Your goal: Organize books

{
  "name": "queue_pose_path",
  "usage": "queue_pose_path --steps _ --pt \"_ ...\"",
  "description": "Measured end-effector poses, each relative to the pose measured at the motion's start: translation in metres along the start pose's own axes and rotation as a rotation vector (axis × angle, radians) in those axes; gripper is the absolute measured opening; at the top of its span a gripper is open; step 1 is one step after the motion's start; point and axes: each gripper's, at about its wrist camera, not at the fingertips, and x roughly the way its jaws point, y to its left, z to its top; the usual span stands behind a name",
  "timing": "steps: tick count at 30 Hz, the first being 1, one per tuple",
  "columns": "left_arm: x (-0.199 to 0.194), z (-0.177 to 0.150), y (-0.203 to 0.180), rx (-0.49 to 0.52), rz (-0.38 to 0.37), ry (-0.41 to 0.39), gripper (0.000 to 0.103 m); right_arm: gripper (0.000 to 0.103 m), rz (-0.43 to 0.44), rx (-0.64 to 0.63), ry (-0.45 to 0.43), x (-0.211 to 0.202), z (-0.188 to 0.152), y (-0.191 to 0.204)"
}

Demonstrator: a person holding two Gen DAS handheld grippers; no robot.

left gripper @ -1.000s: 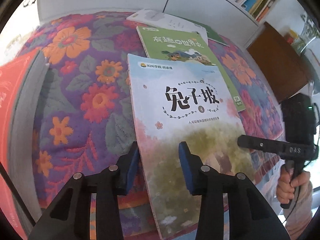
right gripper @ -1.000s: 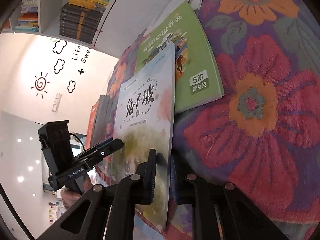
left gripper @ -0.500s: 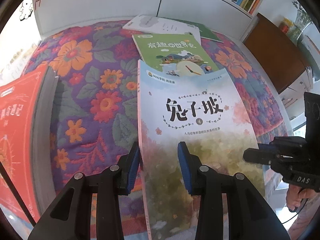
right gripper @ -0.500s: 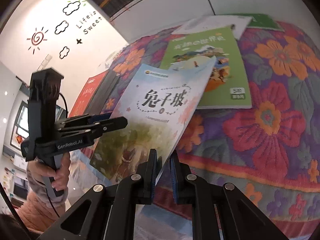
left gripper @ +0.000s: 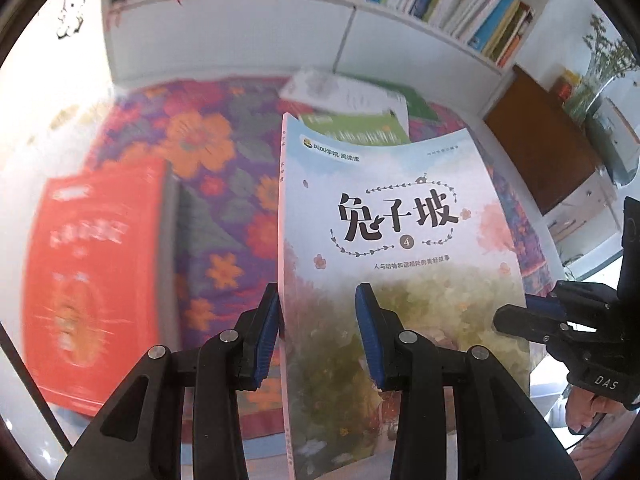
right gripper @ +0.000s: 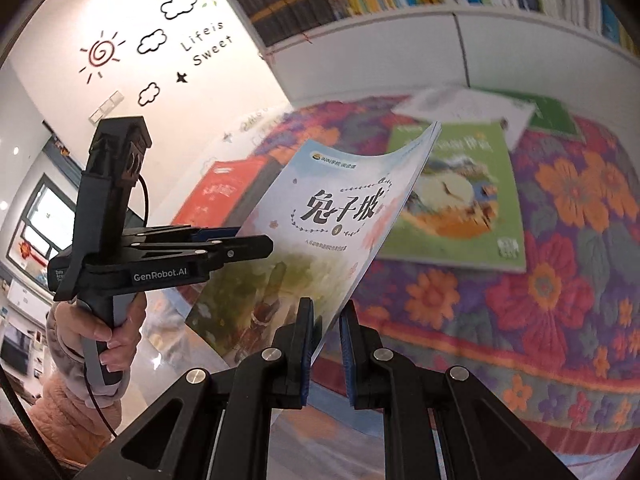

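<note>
Books are what I am sorting, and the step in hand is carrying one of them: a thin pale-blue paperback (left gripper: 400,248) is up in the air above the flowered bedspread (right gripper: 560,280), clear of the others. My right hand-held gripper (right gripper: 326,344) is clamped on its near right edge, the jaws nearly together with the cover between them. My left hand-held gripper (left gripper: 318,328) is at the near left, at the spine side; one blue pad lies against the spine edge and the other rests over the cover, so I judge it to be gripping too, though the contact is hard to read. The cover bows at its far corner.

A red book (left gripper: 92,280) lies to the left, a green book (right gripper: 460,200) and a white one (right gripper: 464,112) farther off, behind the lifted book. A bookshelf (left gripper: 440,4) runs along the far wall.

Next, I think, the paperback must go either to the shelf or onto a pile; that calls for keeping both grips level so the floppy cover does not fold.
</note>
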Motion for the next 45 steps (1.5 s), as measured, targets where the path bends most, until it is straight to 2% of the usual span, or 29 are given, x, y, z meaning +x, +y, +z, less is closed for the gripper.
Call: queue_pose_path --steps 7,10,13,14,19,24,34,45 --pt "-0.042 0.012 0.056 -0.014 0.003 -0.049 0.034 0.013 0.037 -0.040 -0.005 0.020 0.036 0.048" --pt "-0.051 0.016 0.089 -0.010 -0.009 -0.027 0.035 0.013 0.052 -0.076 0.000 0.036 0.053 0.074" --pt "-0.056 0.014 0.129 -0.059 -0.020 -0.030 0.035 0.013 0.072 -0.115 -0.001 0.056 0.067 0.099" --pt "-0.058 0.012 0.140 -0.070 -0.021 -0.037 0.035 0.013 0.102 -0.114 -0.001 0.066 0.071 0.106" --pt "-0.055 -0.001 0.180 -0.097 0.037 -0.045 0.035 0.014 0.154 -0.144 0.040 0.111 0.079 0.133" --pt "-0.043 -0.009 0.214 -0.141 0.001 -0.043 0.035 0.014 0.204 -0.111 0.089 0.153 0.083 0.136" --pt "-0.023 -0.019 0.231 -0.159 0.017 -0.013 0.036 0.014 0.235 -0.043 0.181 0.192 0.081 0.125" --pt "-0.017 -0.019 0.242 -0.157 0.052 -0.014 0.041 0.015 0.258 0.034 0.203 0.208 0.081 0.113"
